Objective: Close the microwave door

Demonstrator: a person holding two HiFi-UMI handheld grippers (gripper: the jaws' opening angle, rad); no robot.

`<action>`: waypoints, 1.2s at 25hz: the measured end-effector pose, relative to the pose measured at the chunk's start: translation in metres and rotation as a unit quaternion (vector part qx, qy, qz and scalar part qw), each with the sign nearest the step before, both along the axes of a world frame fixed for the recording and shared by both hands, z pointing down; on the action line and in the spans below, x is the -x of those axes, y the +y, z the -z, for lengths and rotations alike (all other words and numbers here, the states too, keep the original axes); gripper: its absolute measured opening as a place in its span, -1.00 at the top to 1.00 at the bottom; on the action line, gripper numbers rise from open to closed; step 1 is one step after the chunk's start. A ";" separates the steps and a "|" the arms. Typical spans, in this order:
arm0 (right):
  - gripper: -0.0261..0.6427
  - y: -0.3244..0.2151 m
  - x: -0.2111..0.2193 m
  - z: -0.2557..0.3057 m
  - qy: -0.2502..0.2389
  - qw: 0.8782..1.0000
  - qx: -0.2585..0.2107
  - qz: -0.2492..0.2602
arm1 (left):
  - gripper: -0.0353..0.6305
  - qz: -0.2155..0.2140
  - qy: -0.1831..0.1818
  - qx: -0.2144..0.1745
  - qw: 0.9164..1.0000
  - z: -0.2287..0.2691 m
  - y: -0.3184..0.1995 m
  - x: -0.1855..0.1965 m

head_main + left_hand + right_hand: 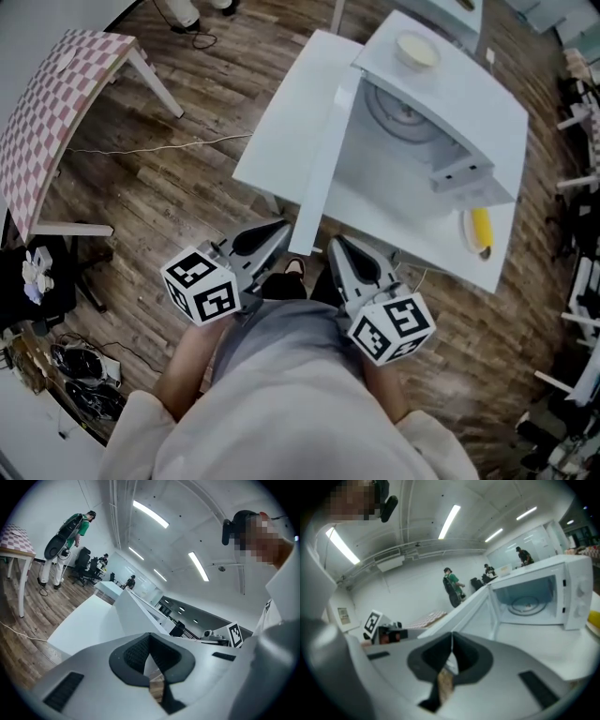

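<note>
A white microwave [469, 103] stands on a white table [281, 122], and its cavity with the glass turntable [398, 111] is exposed. Its door [323, 159] is swung wide open and juts toward me, edge-on from above. In the right gripper view the open door [473, 606] is left of the lit cavity [529, 603]. My left gripper [279, 228] and right gripper [336, 244] hover close to my body at the table's near edge, short of the door's free end. Both are shut with nothing held: the left gripper [150, 637] and the right gripper [451, 637] show their jaws meeting.
A bowl [417, 49] rests on top of the microwave. A banana [480, 230] lies on a plate at the table's right end. A checkered table [47, 112] and a floor cable [159, 145] are to the left. Racks [577, 281] line the right. People [452, 587] stand far off.
</note>
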State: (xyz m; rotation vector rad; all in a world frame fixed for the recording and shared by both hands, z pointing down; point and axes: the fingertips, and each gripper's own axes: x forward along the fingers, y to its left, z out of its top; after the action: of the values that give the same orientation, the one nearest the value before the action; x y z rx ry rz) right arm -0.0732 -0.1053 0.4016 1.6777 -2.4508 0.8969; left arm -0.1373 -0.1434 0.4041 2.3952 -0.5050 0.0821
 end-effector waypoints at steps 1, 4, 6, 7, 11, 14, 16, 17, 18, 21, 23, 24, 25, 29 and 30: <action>0.85 0.002 0.000 -0.002 0.000 1.000 0.003 0.001 | 0.86 -0.009 -0.002 -0.004 1.000 0.000 0.003 -0.004; 0.85 0.006 -0.002 -0.005 -0.005 1.000 0.010 -0.001 | 0.86 -0.036 -0.002 -0.010 0.999 0.003 0.012 -0.015; 0.85 0.009 -0.007 -0.007 -0.006 1.000 0.015 -0.007 | 0.86 -0.056 0.003 -0.011 0.998 0.005 0.019 -0.025; 0.85 0.011 -0.010 -0.008 -0.005 1.000 0.017 -0.011 | 0.86 -0.067 0.005 -0.012 0.998 0.005 0.024 -0.029; 0.85 0.017 -0.024 -0.010 -0.006 0.999 0.025 -0.029 | 0.86 -0.108 0.006 -0.026 0.994 0.007 0.039 -0.047; 0.85 0.021 -0.034 -0.011 -0.006 0.999 0.029 -0.043 | 0.86 -0.122 0.005 -0.032 0.992 0.007 0.044 -0.054; 0.85 0.023 -0.042 -0.012 -0.004 0.998 0.032 -0.052 | 0.86 -0.129 0.005 -0.033 0.991 0.007 0.046 -0.060; 0.85 0.024 -0.046 -0.013 -0.003 0.998 0.034 -0.056 | 0.86 -0.134 0.005 -0.035 0.990 0.007 0.047 -0.063; 0.85 0.025 -0.049 -0.013 -0.002 0.998 0.036 -0.059 | 0.86 -0.140 0.005 -0.038 0.989 0.007 0.048 -0.067; 0.85 0.028 -0.059 -0.016 0.000 0.997 0.039 -0.070 | 0.86 -0.155 0.004 -0.045 0.987 0.007 0.052 -0.076; 0.85 0.030 -0.065 -0.016 0.001 0.996 0.042 -0.076 | 0.86 -0.160 0.005 -0.043 0.986 0.007 0.053 -0.080; 0.85 0.031 -0.067 -0.017 0.002 0.996 0.042 -0.079 | 0.86 -0.162 0.006 -0.042 0.986 0.007 0.054 -0.083; 0.85 0.032 -0.070 -0.017 0.003 0.996 0.043 -0.082 | 0.86 -0.164 0.007 -0.041 0.986 0.006 0.055 -0.085; 0.85 0.035 -0.080 -0.017 0.002 0.995 0.043 -0.091 | 0.86 -0.166 0.015 -0.024 0.986 0.004 0.056 -0.093; 0.85 0.036 -0.081 -0.017 0.002 0.995 0.044 -0.092 | 0.86 -0.167 0.017 -0.021 0.986 0.004 0.056 -0.094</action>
State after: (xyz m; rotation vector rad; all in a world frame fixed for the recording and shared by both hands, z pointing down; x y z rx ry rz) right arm 0.0077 -0.0695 0.4182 1.8958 -2.2466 1.0025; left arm -0.0432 -0.0876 0.4005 2.4973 -0.0857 0.1806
